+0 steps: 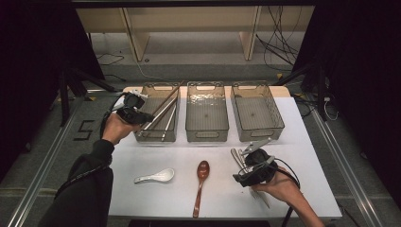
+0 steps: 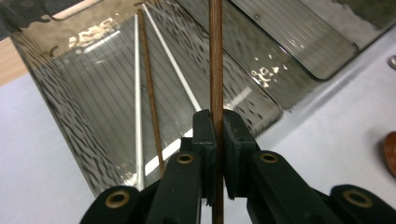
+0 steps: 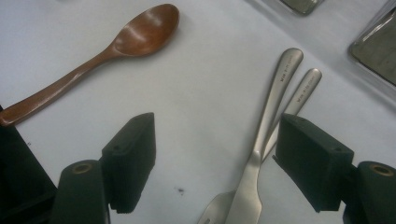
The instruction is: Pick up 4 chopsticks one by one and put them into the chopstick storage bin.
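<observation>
Apparently cutlery is being sorted into three clear plastic bins at the top of the table (image 1: pixel 302 142) in the high view, and the job is judged to be at an early-to-middle stage. Several chopsticks (image 1: pixel 163 116) are already laid in the left bin (image 1: pixel 156 135), among them two white ones (image 2: pixel 138 93) and a brown one seen in the left gripper view. The middle bin (image 1: pixel 206 134) and the right bin (image 1: pixel 258 132) are seen bare. Still left on the table are a white ceramic soup spoon (image 1: pixel 155 177) at lower left, a wooden spoon (image 1: pixel 201 182) at lower centre, and two metal forks (image 3: pixel 273 121) at lower right. The left gripper (image 2: pixel 215 154) is pressed together on a dark wooden chopstick (image 2: pixel 215 60), which is pinched upright in the frame between the pads and held over the left bin, not yet released. The right gripper (image 3: pixel 215 163) is spread wide above the forks' handles; nothing is held, and contact with the forks cannot be told.
</observation>
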A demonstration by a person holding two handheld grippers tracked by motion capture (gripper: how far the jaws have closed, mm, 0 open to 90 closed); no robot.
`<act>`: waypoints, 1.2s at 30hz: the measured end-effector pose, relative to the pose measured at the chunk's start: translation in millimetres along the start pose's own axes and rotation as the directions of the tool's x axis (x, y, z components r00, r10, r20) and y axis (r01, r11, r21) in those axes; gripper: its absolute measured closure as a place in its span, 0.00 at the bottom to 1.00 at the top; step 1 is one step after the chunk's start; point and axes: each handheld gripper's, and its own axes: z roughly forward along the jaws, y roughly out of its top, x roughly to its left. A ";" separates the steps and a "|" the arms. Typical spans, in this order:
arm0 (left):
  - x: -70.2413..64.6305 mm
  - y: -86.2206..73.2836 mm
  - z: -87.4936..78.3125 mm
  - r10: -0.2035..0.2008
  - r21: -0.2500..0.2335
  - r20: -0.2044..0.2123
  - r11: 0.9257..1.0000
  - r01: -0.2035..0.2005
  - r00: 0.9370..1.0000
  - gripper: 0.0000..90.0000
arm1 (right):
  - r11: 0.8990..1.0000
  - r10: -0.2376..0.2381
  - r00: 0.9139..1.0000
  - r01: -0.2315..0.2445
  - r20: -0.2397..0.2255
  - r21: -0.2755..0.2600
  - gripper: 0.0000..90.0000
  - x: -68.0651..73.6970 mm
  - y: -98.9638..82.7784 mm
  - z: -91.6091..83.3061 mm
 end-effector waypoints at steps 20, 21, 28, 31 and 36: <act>23.6 7.2 28.8 -0.086 0.016 -0.046 0.996 0.087 0.995 0.94 | 1.000 -0.008 1.000 0.008 -0.007 -0.002 0.33 0.4 -1.0 -0.7; 24.5 7.2 29.7 -0.091 0.017 -0.048 0.996 0.092 0.995 0.94 | 1.000 -0.009 1.000 0.009 -0.006 -0.002 0.33 0.2 -1.0 -0.9; 33.6 6.5 35.3 -0.119 0.019 -0.060 0.993 0.120 0.991 0.94 | 1.000 -0.013 1.000 0.013 -0.007 -0.002 0.33 0.8 -0.9 -0.9; 36.4 5.0 39.0 -0.125 0.031 -0.065 0.991 0.128 0.990 0.94 | 1.000 -0.017 1.000 0.017 -0.008 -0.005 0.33 1.0 -0.4 -0.6; 38.9 1.3 45.0 -0.142 0.024 -0.072 0.989 0.144 0.987 0.93 | 1.000 -0.020 1.000 0.020 -0.011 -0.002 0.33 1.5 -0.3 -0.3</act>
